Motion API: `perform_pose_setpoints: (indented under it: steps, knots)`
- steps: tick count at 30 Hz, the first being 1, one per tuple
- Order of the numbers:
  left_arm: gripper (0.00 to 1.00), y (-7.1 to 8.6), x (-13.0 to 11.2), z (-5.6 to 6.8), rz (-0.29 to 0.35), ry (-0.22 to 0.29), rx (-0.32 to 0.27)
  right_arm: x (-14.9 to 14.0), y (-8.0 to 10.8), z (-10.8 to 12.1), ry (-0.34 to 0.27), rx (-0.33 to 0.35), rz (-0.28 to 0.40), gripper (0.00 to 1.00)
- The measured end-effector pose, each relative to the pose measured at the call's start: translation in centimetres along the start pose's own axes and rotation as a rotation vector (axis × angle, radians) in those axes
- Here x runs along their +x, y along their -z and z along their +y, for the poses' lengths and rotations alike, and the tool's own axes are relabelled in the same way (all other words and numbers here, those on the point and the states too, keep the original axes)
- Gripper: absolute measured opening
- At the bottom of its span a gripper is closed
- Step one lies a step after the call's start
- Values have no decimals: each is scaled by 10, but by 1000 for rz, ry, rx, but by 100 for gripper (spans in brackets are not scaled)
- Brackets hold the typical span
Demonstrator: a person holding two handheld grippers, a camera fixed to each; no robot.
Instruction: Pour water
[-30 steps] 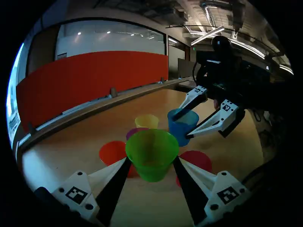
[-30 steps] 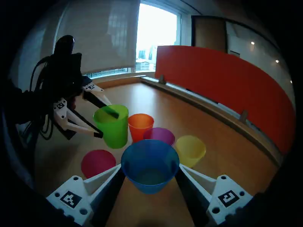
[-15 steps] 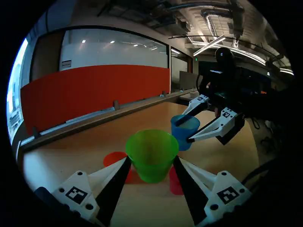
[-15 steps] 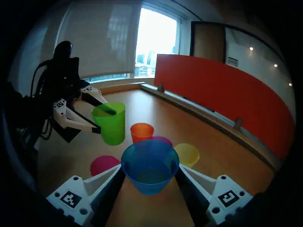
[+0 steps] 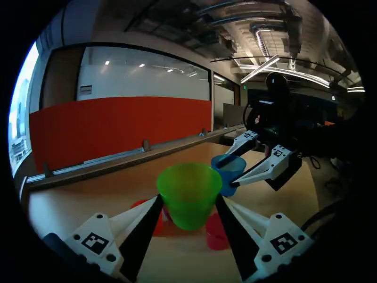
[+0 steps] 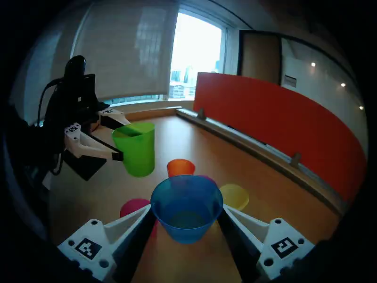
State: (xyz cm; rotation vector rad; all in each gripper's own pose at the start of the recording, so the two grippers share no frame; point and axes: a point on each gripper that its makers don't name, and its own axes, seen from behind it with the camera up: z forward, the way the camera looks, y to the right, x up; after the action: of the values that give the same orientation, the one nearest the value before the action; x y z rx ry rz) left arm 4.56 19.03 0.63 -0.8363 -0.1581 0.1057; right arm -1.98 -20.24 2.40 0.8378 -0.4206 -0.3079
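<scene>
Left gripper [image 5: 188,208] is clamped on the green cup [image 5: 189,188], right between its fingers. Right gripper [image 6: 187,216] pinches the blue cup [image 6: 187,200], looks like some water inside. Thin, light plastic, probably flexes, so squeeze mid-wall gently.

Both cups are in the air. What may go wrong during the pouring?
1. The blue cup seems to hold water; the right gripper pinches only its tapered sides, so tilting may let it slip.
2. The green cup hangs apart in the left gripper; a missed rim would spill onto the table.
</scene>
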Motion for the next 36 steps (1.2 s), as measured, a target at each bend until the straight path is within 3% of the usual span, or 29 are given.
perform_pose_setpoints:
  steps: [18, 27, 36]
  knots:
    - [81, 7, 8, 3, 49, 13, 8, 6, 6, -7, 3, 2, 14, 89]
    - [81, 12, 14, 11, 57, -16, 5, 19, 12, -10, 20, 0, 36, 89]
    - [80, 19, 15, 20, 69, -3, -13, 33, 17, -15, 59, 1, 57, 89]
